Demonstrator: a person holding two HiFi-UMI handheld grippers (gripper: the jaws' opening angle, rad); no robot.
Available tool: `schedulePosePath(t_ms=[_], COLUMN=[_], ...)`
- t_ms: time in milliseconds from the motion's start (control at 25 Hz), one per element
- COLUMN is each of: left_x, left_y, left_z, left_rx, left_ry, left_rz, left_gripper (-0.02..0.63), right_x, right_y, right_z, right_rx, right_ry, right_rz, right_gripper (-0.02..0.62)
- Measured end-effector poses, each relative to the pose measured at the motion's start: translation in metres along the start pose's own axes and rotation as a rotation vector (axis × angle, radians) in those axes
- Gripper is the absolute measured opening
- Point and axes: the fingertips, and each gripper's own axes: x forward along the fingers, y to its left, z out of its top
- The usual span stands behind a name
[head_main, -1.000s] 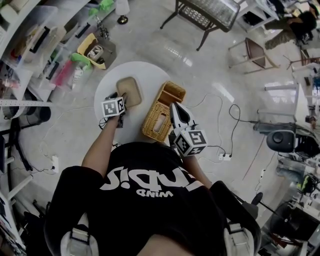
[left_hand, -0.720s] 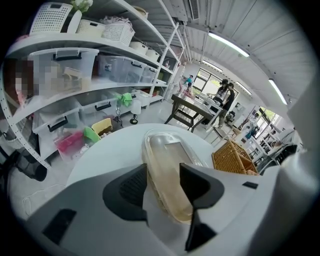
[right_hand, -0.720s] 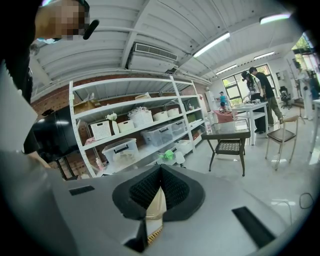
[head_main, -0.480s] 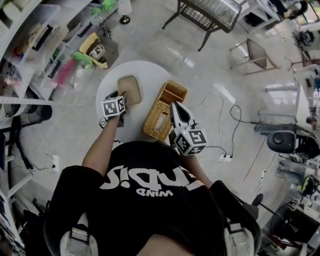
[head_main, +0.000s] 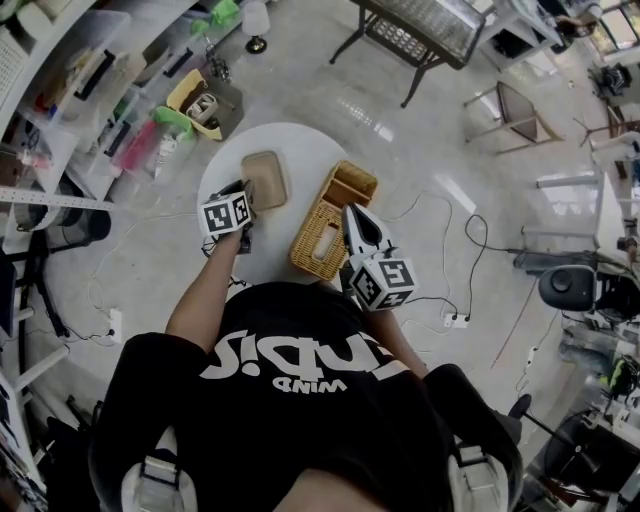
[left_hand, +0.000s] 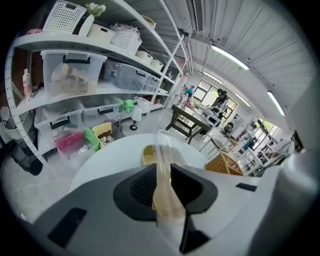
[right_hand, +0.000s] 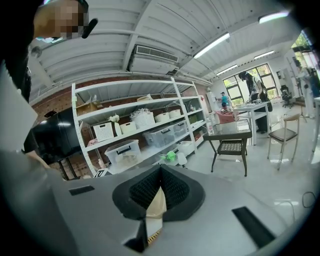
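Clamping tight, left gripper grips the clear-lidded tan box, right gripper the wicker basket.

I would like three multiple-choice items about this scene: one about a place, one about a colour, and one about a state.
1. In the head view, where does the wicker basket stand against the tan dish?
A. to its left
B. to its right
C. on top of it

2. What colour is the round table?
A. white
B. black
C. red

3. In what state is the left claw?
A. open and empty
B. shut on the rim of the tan dish
C. shut on a cable

Answers:
1 B, the basket lies right of the dish on the table.
2 A, the bare top is white.
3 B, the left gripper view shows the rim pinched between the jaws.
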Motion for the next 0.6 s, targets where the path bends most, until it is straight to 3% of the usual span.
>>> schedulePosePath(t_ms=[200,600], left_x=[-0.011,-0.044], left_y=[-0.012,-0.046], left_z=[0.010,0.049], left_rx=[-0.009,0.047], left_ry=[-0.035,-0.149], left_rz=[-0.041,-0.096], left_gripper=[0.058,0.034], right_x=[-0.005,-0.009], right_y=[0.004,0.012], right_z=[0.000,0.005], right_rx=[-0.001,-0.003], right_ry=[-0.014,-0.053], right_rz=[0.012,0.040], right_gripper=[-0.002,-0.002])
